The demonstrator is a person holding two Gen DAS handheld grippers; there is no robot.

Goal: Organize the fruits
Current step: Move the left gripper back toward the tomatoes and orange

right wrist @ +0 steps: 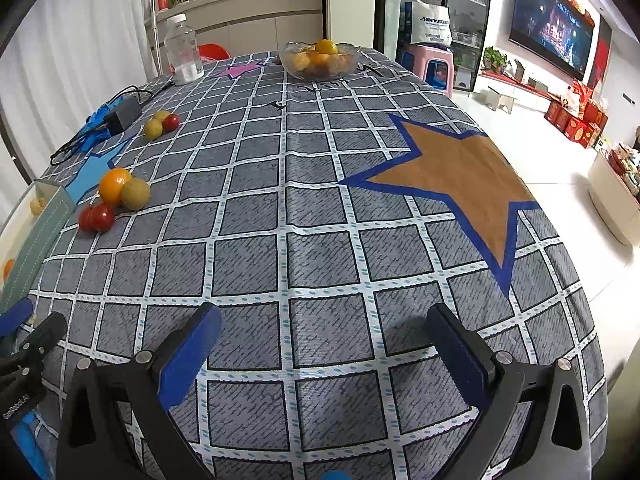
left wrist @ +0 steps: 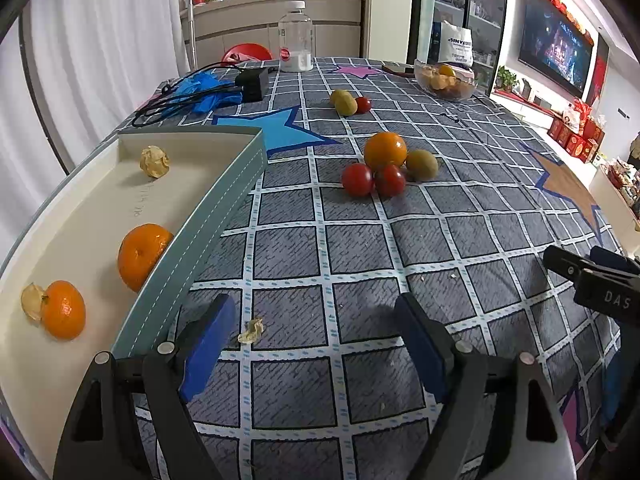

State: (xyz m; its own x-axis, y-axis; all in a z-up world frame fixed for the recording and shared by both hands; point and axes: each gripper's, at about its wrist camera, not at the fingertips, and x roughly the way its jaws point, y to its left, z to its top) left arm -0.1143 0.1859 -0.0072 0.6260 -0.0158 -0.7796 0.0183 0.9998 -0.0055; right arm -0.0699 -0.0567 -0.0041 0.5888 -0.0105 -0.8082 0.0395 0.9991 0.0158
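At far left, a shallow cream tray with a teal stitched rim holds two orange mandarins and papery husks. The left claw gapes wide, holding nothing, over the grey checked worktop. Ahead lies a cluster of an orange, two red tomatoes and a green kiwi. The right claw is equally wide and empty.

Readable text:
- "DAS" in pale letters on right gripper body, seen from left wrist.
- "GenRobot.AI" on left gripper body, seen from right wrist.
- White bag: print begins "SINVE", rest unclear.
- Bottle: red round label, unreadable.
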